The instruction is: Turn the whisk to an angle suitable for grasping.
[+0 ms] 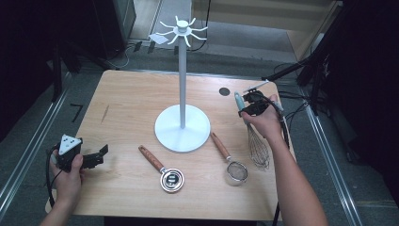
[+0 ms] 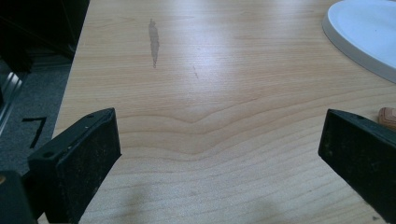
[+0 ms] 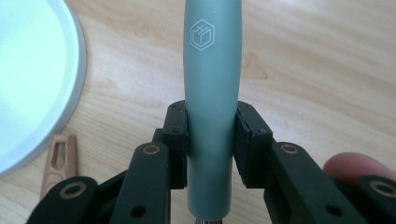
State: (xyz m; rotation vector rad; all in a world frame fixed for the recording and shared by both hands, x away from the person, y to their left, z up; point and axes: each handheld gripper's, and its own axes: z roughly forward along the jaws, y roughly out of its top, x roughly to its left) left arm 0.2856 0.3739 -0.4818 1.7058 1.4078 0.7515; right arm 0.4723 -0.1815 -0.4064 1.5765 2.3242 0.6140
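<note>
A wire whisk (image 1: 256, 141) with a grey-green handle (image 3: 211, 102) hangs in my right gripper (image 1: 248, 106), above the table's right side. The jaws are shut on the handle, one pad (image 3: 177, 135) pressing on each side, and the wire head points down toward the near edge. My left gripper (image 1: 96, 157) rests at the table's near left corner, open, with bare wood between its two black fingers (image 2: 79, 158). A white hanging stand (image 1: 182, 117) with a round base and hooks on top rises from the table's middle.
Two wood-handled tools lie near the front: a round measuring scoop (image 1: 164, 172) and a small mesh strainer (image 1: 230, 162). The stand's white base (image 2: 369, 37) sits right of the left gripper. A dark round hole (image 1: 224, 91) marks the far right of the wooden table (image 1: 127, 103).
</note>
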